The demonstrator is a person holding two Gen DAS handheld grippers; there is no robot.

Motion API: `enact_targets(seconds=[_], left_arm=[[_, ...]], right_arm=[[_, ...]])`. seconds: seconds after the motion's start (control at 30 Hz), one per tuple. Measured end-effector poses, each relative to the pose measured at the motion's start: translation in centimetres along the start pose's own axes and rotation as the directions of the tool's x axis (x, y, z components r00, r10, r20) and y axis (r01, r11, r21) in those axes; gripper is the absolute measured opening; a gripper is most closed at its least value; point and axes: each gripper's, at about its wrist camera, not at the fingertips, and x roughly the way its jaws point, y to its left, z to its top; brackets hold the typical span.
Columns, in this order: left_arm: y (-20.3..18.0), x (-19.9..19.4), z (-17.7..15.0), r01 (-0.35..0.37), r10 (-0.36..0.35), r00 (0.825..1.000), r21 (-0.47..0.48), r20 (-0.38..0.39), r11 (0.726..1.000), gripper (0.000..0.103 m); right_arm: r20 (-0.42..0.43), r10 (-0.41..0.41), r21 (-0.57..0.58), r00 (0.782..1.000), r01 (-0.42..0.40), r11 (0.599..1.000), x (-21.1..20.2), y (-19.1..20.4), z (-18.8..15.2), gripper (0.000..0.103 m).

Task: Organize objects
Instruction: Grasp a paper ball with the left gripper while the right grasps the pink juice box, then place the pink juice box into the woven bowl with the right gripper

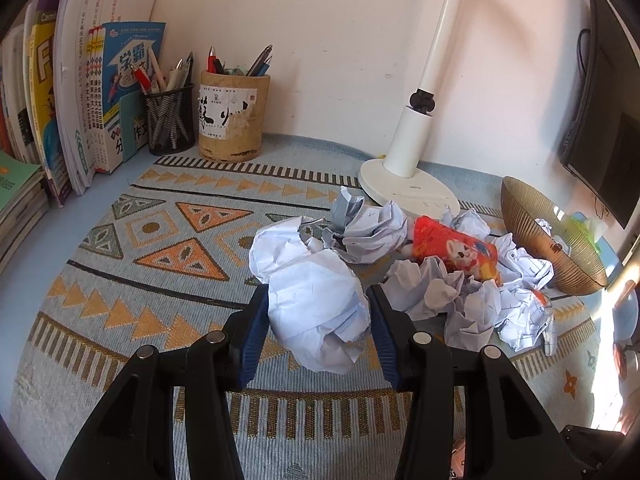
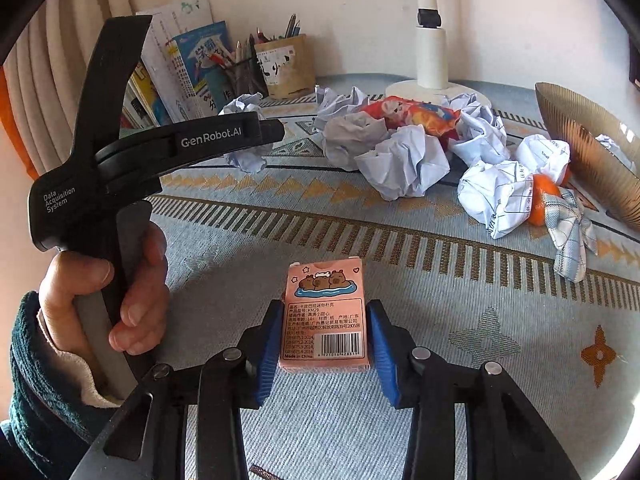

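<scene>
My left gripper (image 1: 318, 312) is shut on a crumpled white paper ball (image 1: 312, 296) and holds it above the patterned mat. The same ball (image 2: 244, 136) shows past the left gripper's body in the right wrist view. My right gripper (image 2: 324, 332) is shut on a small pink card box (image 2: 325, 316) with a cartoon and a barcode, low over the mat. A heap of crumpled paper balls (image 1: 460, 292) lies at the right around a red snack packet (image 1: 456, 250). An orange (image 2: 542, 200) lies among the paper.
A gold ribbed bowl (image 1: 540, 248) stands at the right edge. A white lamp base (image 1: 408, 190) stands behind the heap. Two pen holders (image 1: 230, 116) and upright books (image 1: 80, 92) fill the back left. A dark monitor (image 1: 604, 120) hangs at the far right.
</scene>
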Motion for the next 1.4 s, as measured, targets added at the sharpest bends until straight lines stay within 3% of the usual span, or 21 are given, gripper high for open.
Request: enact_targets(seconds=[0.17, 0.3, 0.37, 0.5, 0.57, 0.73, 0.9, 0.93, 1.07, 1.2, 1.27, 1.4], left_arm=[[-2.9, -2.1, -1.3, 0.099, -0.098, 0.995, 0.034, -0.021, 0.995, 0.045], [-6.8, -3.7, -3.3, 0.196, -0.191, 0.98, 0.074, -0.063, 0.978, 0.045], [-8.5, -3.9, -4.4, 0.208, -0.199, 0.976, 0.106, -0.09, 0.972, 0.045], [-10.4, -3.5, -6.0, 0.176, -0.155, 0.978, 0.149, -0.142, 0.973, 0.045], [-10.7, -3.5, -6.2, 0.156, -0.132, 0.979, 0.154, -0.156, 0.976, 0.045], [-11.2, -3.6, -6.4, 0.049, -0.022, 0.988, 0.175, -0.153, 0.983, 0.045], [-11.8, -3.5, -6.9, -0.049, 0.081, 0.988, 0.234, -0.132, 0.971, 0.045], [-11.9, -3.4, -6.9, -0.053, 0.086, 0.987, 0.238, -0.133, 0.97, 0.045], [-12.2, -3.4, -7.1, -0.053, 0.088, 0.987, 0.253, -0.131, 0.966, 0.045], [-12.7, -4.6, -6.1, -0.032, 0.061, 0.993, 0.267, -0.101, 0.963, 0.045], [-13.4, -5.5, -5.0, -0.016, 0.04, 0.996, 0.283, -0.076, 0.959, 0.045], [-16.3, -6.2, -1.6, 0.03, -0.023, 0.999, 0.333, -0.025, 0.943, 0.045]], right_arm=[[0.055, -0.139, 0.031, 0.989, 0.137, 0.99, -4.1, -4.3, -0.6, 0.04], [0.026, -0.147, 0.102, 0.989, 0.144, 0.984, -4.4, -7.7, -1.6, 0.04], [0.005, -0.149, 0.115, 0.989, 0.147, 0.982, -4.2, -8.5, -2.3, 0.04], [-0.014, -0.149, 0.098, 0.989, 0.149, 0.984, -4.0, -8.7, -3.4, 0.046], [-0.004, -0.152, 0.092, 0.988, 0.151, 0.984, -4.1, -8.3, -3.5, 0.066], [-0.001, -0.196, 0.093, 0.981, 0.196, 0.976, -3.5, -8.0, -3.6, 0.066], [0.007, -0.238, 0.091, 0.971, 0.237, 0.967, -3.6, -8.1, -3.7, 0.046], [0.009, -0.242, 0.093, 0.97, 0.24, 0.966, -3.7, -8.1, -3.7, 0.04], [0.02, -0.22, 0.127, 0.975, 0.216, 0.968, -4.5, -8.4, -3.9, 0.039], [0.107, -0.162, 0.18, 0.981, 0.141, 0.974, -8.0, -9.3, -3.2, 0.039], [0.175, -0.194, 0.198, 0.965, 0.159, 0.967, -10.6, -10.0, -2.2, 0.039], [0.308, -0.276, 0.26, 0.911, 0.199, 0.945, -15.4, -12.9, 0.5, 0.039]])
